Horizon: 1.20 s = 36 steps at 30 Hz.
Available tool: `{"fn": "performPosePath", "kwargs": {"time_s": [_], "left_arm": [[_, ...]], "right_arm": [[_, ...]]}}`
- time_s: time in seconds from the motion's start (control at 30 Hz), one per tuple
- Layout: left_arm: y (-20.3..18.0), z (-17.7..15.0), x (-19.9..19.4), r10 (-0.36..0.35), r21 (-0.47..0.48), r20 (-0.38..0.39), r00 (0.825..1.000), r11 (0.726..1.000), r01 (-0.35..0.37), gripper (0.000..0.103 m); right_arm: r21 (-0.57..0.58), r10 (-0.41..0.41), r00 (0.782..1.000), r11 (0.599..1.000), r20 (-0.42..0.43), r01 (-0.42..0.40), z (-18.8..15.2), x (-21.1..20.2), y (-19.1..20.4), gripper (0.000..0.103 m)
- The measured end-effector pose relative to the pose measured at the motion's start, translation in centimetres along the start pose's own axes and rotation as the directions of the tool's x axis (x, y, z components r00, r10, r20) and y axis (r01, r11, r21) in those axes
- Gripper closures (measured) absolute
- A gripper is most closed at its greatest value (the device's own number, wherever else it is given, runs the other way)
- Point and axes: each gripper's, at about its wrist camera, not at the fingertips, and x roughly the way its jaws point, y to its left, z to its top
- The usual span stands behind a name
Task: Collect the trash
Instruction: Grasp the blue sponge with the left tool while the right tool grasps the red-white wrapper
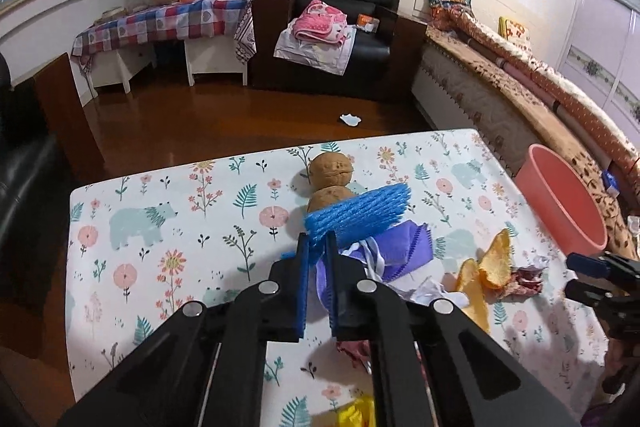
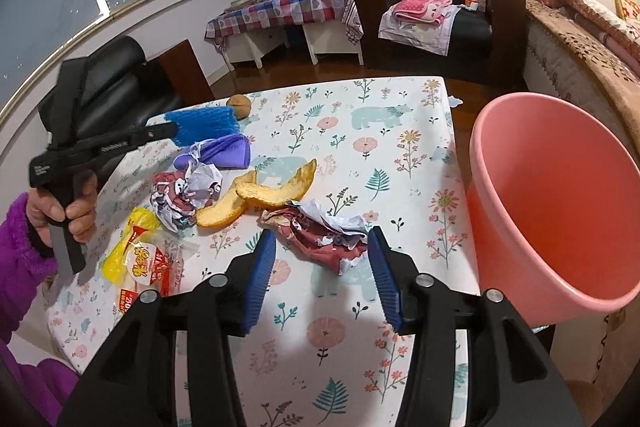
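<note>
Right gripper [image 2: 322, 263] sits low in the right wrist view, jaws spread wide with nothing between them, just short of a crumpled red wrapper [image 2: 320, 235] on the tabletop [image 2: 400, 187]. The cloth on it is white with flowers, leaves and pale bears. Left of the wrapper, mid-frame, lie orange peel [image 2: 256, 197] and another crumpled paper wad [image 2: 184, 195], and a yellow snack bag [image 2: 148, 259] at lower left. The pink bucket [image 2: 552, 211] fills the right side, tilted with its mouth toward the table.

In the left wrist view the left gripper [image 1: 316, 247] is clamped on the edge of a blue foam net [image 1: 360, 213], dead center, over a purple cloth [image 1: 404, 247]. Just past it are two walnuts [image 1: 332, 169].

Further back: glossy brown wood floor [image 1: 200, 123], a white scrap [image 1: 351, 119] on it, black armchair [image 1: 336, 27] holding pink folded fabric at top center, checkered side table [image 1: 160, 27] upper left, bed [image 1: 500, 87] along the right.
</note>
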Motion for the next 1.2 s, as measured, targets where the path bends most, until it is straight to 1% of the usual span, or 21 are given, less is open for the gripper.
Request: {"fn": "performPosePath", "kwargs": {"time_s": [0.13, 0.23, 0.3, 0.37, 0.5, 0.53, 0.7, 0.77, 0.8, 0.83, 0.87, 0.9, 0.97, 1.07, 1.2], "left_arm": [[-0.2, -0.2, -2.1, -0.023, -0.027, 0.034, 0.999, 0.999, 0.024, 0.097], [-0.5, -0.3, -3.7, -0.036, -0.045, 0.061, 0.997, 0.998, 0.039, 0.097], [-0.6, -0.4, -4.5, -0.046, -0.063, 0.072, 0.996, 0.997, 0.051, 0.097], [-0.6, -0.6, -5.2, -0.052, -0.077, 0.077, 0.996, 0.995, 0.058, 0.097], [-0.5, -0.9, -6.1, -0.062, -0.103, 0.076, 0.995, 0.992, 0.070, 0.097], [-0.5, -1.0, -6.2, -0.062, -0.108, 0.075, 0.995, 0.992, 0.070, 0.097], [-0.6, -1.4, -7.1, -0.061, -0.127, 0.076, 0.995, 0.989, 0.071, 0.097], [-0.7, -1.5, -7.4, -0.061, -0.126, 0.078, 0.995, 0.989, 0.070, 0.097], [-0.8, -1.6, -7.5, -0.060, -0.126, 0.080, 0.995, 0.990, 0.070, 0.097], [-0.9, -1.6, -7.7, -0.060, -0.126, 0.081, 0.995, 0.990, 0.070, 0.097], [-0.9, -1.6, -7.9, -0.060, -0.125, 0.083, 0.995, 0.990, 0.070, 0.097], [-1.0, -1.7, -8.1, -0.059, -0.125, 0.086, 0.995, 0.990, 0.070, 0.097], [-1.1, -1.8, -8.5, -0.062, -0.128, 0.090, 0.994, 0.989, 0.073, 0.097], [-1.4, -1.9, -9.1, -0.065, -0.127, 0.096, 0.993, 0.989, 0.077, 0.097], [-2.1, -2.1, -9.7, -0.072, -0.125, 0.101, 0.992, 0.989, 0.085, 0.097]], "right_arm": [[-0.031, -0.004, 1.000, 1.000, -0.003, 0.003, 0.5, 0.4, 0.1, 0.054], [-0.070, 0.004, 1.000, 0.998, -0.024, -0.006, 0.9, 1.0, 0.4, 0.054], [-0.114, 0.007, 0.999, 0.993, -0.043, -0.012, 1.2, 1.4, 0.8, 0.054], [-0.190, -0.003, 0.998, 0.982, -0.063, -0.009, 1.5, 2.0, 1.6, 0.054], [-0.343, -0.029, 0.996, 0.939, -0.089, -0.003, 2.1, 2.8, 3.1, 0.054], [-0.385, -0.034, 0.994, 0.923, -0.107, -0.010, 2.2, 3.2, 3.5, 0.054], [-0.468, -0.039, 0.983, 0.882, -0.181, -0.051, 1.9, 4.8, 4.2, 0.054], [-0.501, -0.070, 0.980, 0.865, -0.184, -0.032, 1.4, 5.3, 4.4, 0.054], [-0.506, -0.079, 0.980, 0.862, -0.183, -0.025, 1.3, 5.5, 4.3, 0.054], [-0.496, -0.075, 0.980, 0.868, -0.183, -0.026, 1.3, 5.5, 4.1, 0.058], [-0.484, -0.073, 0.981, 0.875, -0.181, -0.025, 1.3, 5.6, 3.9, 0.069], [-0.471, -0.074, 0.982, 0.882, -0.176, -0.018, 1.3, 5.5, 3.7, 0.070], [-0.421, -0.038, 0.985, 0.906, -0.170, -0.038, 1.6, 5.0, 3.2, 0.082], [-0.360, -0.016, 0.987, 0.932, -0.157, -0.043, 1.7, 4.1, 2.7, 0.085], [-0.250, 0.052, 0.989, 0.964, -0.138, -0.086, 1.7, 2.5, 1.9, 0.086]]}}
